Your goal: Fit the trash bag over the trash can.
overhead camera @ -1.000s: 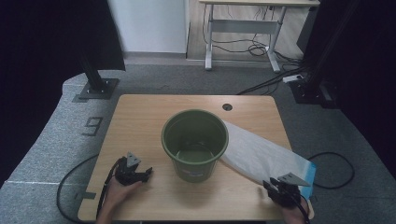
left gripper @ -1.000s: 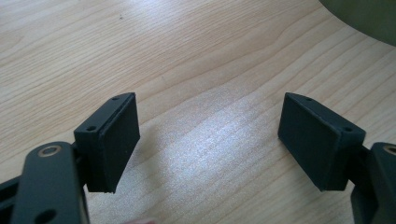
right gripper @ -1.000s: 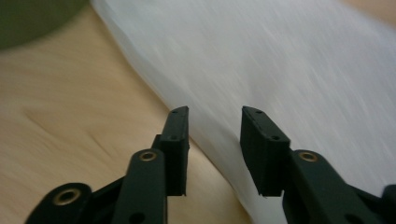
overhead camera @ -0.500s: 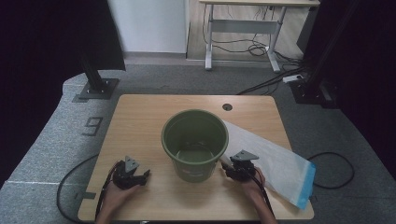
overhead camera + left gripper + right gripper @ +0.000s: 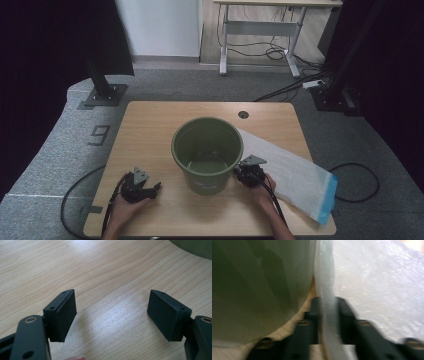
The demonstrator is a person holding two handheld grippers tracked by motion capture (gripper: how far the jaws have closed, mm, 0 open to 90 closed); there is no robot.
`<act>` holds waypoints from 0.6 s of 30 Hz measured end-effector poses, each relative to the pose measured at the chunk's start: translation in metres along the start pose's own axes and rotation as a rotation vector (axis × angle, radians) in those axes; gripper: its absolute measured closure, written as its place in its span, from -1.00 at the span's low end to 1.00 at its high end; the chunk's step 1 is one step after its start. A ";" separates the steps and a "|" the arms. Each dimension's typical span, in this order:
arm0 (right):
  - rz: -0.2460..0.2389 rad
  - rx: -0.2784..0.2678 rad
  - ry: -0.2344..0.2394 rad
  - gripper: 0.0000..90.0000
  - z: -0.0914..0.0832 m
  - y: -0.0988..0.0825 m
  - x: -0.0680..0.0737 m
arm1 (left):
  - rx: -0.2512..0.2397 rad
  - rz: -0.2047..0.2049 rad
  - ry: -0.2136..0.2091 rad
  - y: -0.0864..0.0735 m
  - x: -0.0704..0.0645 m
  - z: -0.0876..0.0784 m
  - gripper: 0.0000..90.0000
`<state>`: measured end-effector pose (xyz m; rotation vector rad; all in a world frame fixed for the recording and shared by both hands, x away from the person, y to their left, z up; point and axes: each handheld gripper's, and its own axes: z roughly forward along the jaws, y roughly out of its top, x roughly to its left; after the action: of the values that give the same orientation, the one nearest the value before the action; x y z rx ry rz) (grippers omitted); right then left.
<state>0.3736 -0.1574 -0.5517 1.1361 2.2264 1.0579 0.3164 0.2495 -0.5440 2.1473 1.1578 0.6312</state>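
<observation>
Your right gripper (image 5: 328,312) has just closed on the bag (image 5: 374,285) edge beside the bucket (image 5: 207,152); lift gently. The left gripper (image 5: 112,312) stands apart, empty.

White plastic bag (image 5: 295,175) (blue-edged) lies flat beside the green bucket (image 5: 207,152)

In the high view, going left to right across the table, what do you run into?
Left gripper → green bucket → right gripper, jaws closed on the edge of the bag → white plastic bag with its blue end farthest right.
</observation>
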 end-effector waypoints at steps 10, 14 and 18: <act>0.034 0.028 -0.054 0.97 -0.035 -0.022 -0.013 | 0.004 -0.011 -0.008 -0.001 0.003 -0.001 -0.49; 0.047 0.032 -0.029 0.97 -0.050 -0.030 -0.017 | 0.003 -0.008 -0.006 -0.001 0.003 -0.001 -0.49; 0.035 0.045 0.005 0.77 -0.051 -0.031 -0.016 | 0.005 -0.012 -0.010 -0.001 0.004 -0.001 -0.49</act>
<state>0.3342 -0.2044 -0.5445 1.1963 2.2525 1.0295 0.3173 0.2534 -0.5439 2.1444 1.1671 0.6124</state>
